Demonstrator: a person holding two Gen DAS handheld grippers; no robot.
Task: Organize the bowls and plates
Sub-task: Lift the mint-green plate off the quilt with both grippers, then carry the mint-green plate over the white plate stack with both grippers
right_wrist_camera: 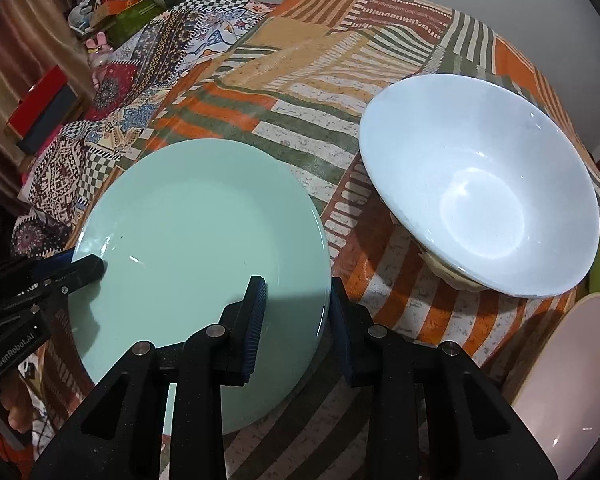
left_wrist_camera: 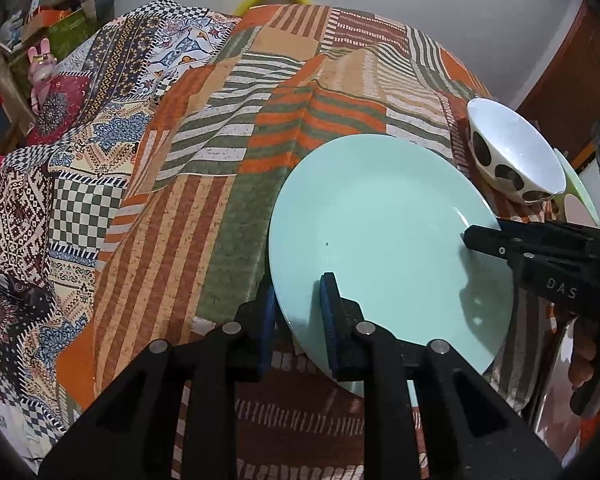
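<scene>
Where the patchwork cloth [left_wrist_camera: 228,184] sags (a bed, perhaps), both grippers [left_wrist_camera: 298,316] [right_wrist_camera: 296,320] pinch the green plate [left_wrist_camera: 380,216].

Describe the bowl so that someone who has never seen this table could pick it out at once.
Start at the striped orange and green tablecloth and find the mint green plate that both grippers clamp by its rim. The bowl stands just beside it on the cloth. It alone is deep, plain white inside with big dark spots outside.
</scene>
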